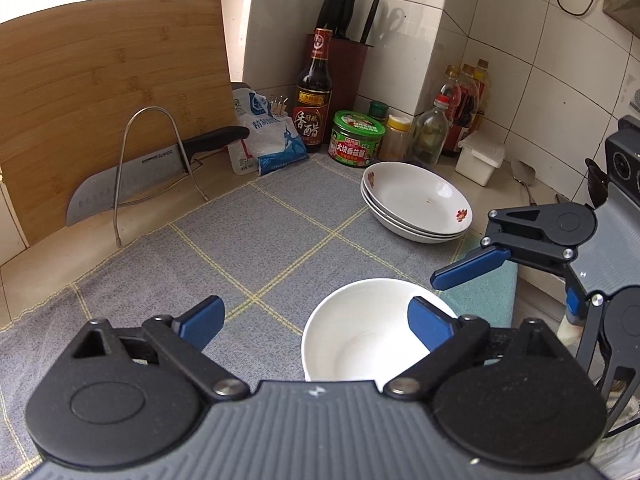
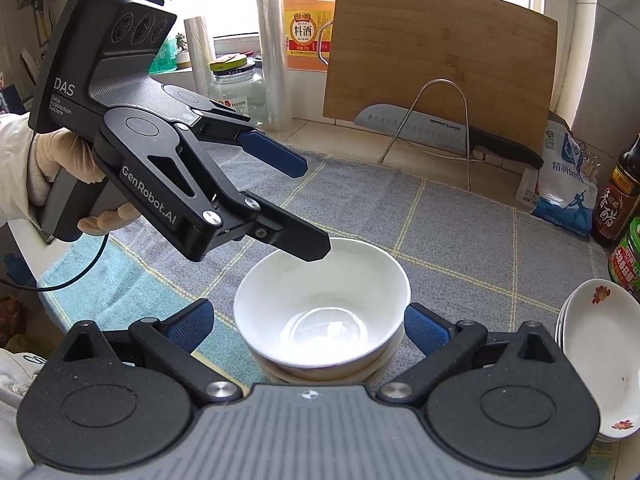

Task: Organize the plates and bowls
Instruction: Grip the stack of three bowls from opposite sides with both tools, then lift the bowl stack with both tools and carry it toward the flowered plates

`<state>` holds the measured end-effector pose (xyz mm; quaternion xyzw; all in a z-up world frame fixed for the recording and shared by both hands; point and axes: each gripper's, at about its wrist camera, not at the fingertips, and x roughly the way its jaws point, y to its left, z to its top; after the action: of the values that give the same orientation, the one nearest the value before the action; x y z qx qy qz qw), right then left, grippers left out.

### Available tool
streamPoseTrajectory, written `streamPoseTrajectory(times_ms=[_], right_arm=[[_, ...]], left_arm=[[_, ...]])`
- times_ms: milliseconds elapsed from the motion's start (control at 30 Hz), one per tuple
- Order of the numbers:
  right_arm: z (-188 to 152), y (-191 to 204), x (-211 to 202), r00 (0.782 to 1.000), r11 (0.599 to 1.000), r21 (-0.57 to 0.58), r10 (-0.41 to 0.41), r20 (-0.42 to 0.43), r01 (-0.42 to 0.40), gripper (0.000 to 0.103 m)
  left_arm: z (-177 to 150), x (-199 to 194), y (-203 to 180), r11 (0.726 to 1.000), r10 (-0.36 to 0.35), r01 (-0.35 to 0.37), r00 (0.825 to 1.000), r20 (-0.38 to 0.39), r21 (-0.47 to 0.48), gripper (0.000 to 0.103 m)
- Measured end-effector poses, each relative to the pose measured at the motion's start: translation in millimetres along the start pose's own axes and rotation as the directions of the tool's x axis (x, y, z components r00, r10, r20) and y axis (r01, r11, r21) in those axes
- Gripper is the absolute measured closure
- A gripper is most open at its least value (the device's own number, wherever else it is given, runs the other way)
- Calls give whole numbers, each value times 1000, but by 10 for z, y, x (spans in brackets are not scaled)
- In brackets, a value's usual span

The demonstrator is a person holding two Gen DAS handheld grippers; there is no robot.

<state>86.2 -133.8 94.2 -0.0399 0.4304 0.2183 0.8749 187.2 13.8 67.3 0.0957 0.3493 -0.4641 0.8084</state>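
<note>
A white bowl [image 2: 320,304] sits nested on other white bowls on the grey checked cloth [image 2: 460,232]; it also shows in the left wrist view [image 1: 360,332]. My right gripper [image 2: 308,326] is open, its pads on either side of the bowl, not touching. My left gripper [image 1: 316,320] is open, above the bowl's far rim, and shows in the right wrist view [image 2: 308,208]. A stack of three white flowered plates [image 1: 416,202] stands at the cloth's far right, also seen in the right wrist view [image 2: 600,356].
A bamboo cutting board [image 1: 104,92] and a cleaver [image 1: 132,180] lean in a wire rack at the back. Vinegar bottle [image 1: 314,96], green tin [image 1: 356,138], salt bag [image 1: 276,136], jars and a knife block [image 1: 344,64] crowd the corner. A teal cloth [image 1: 480,292] lies at the counter edge.
</note>
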Motion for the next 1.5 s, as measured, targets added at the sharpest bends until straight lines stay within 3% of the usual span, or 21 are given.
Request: streamPoseTrajectory(times_ms=[333,433,567,800,1133,1500], right_arm=[[-52,59,10,1000,1000,-10,-3,-26,3,0],[-115,72,-15,999,999,-16,-37,-37,36,0],[-251,33,-11,996,998,-18,-53,-71,52,0],[-403,-232,193,991,997,-64,-38,-125,30,0],[-402,-369,378,988,966,-240,58,-145,-92,0],[-471,-408,580,977,953,-266,98,-190,-147,0]], left_arm=[[-146,-141,45,1000,8,-8,1000,12,-26,5],[-246,-218,36,1000,-17,18,999,44,-25,5],[-439,-304,-73,1000,2,-4,996,92,29,2],[-741,-235,-336,996,15,-19,999,39,85,1],[-880,257,-547,982,145,-136,988,-55,134,1],[-921,512,-507,980,152,-135,982,-111,144,1]])
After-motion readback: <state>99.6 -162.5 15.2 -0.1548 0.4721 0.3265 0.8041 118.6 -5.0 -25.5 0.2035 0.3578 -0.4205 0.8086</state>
